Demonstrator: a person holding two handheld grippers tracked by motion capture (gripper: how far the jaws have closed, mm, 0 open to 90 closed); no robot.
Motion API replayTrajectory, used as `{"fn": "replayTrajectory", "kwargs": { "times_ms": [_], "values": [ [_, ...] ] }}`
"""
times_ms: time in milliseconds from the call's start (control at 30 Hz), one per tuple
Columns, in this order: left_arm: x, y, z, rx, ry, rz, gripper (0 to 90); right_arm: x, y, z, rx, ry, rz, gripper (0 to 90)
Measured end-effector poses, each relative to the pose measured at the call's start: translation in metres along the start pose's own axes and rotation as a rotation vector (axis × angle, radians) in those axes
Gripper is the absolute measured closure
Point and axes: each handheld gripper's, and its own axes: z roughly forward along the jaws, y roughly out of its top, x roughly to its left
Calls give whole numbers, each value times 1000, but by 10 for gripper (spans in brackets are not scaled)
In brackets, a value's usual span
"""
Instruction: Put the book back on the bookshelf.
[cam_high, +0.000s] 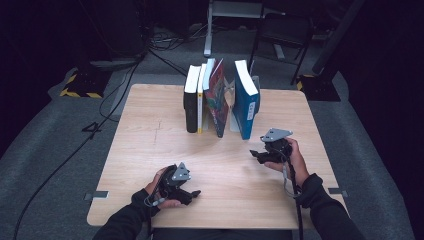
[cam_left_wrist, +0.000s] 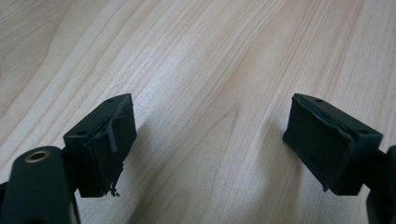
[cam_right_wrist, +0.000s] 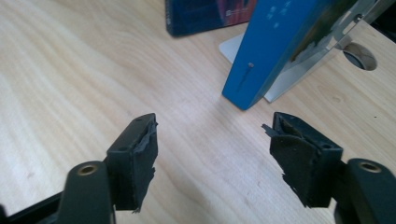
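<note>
Blue book (cam_high: 246, 105): far right on the tabletop (cam_high: 150, 150), leaning against a metal bookend (cam_right_wrist: 299, 70).
Right gripper (cam_high: 257, 155): jaws apart, empty, near that book.
Left gripper (cam_high: 192, 194): jaws apart, empty, near-left.

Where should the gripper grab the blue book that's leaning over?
Probably the blue book by its near edge, coming from the person's side with the right gripper, open and nearest. That thin spine edge faces the jaws, standing clear of the metal bookend behind.
</note>
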Motion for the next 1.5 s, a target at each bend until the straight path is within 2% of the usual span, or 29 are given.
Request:
{"fn": "replayTrajectory", "kwargs": {
  "times_ms": [267,767,1233,1367,1500],
  "values": [
    [0,0,0,-2,1,-2,165,3,-14,-14,16,30,-45,316],
    [0,0,0,-2,2,-2,166,7,-37,-39,23,25,-78,296],
    [0,0,0,-1,3,-2,166,10,-65,-62,27,5,-85,268],
    [0,0,0,-1,3,-3,166,10,-80,-67,15,21,-74,267],
    [0,0,0,-1,2,-3,166,11,-97,-70,26,32,-55,272]
  ]
}}
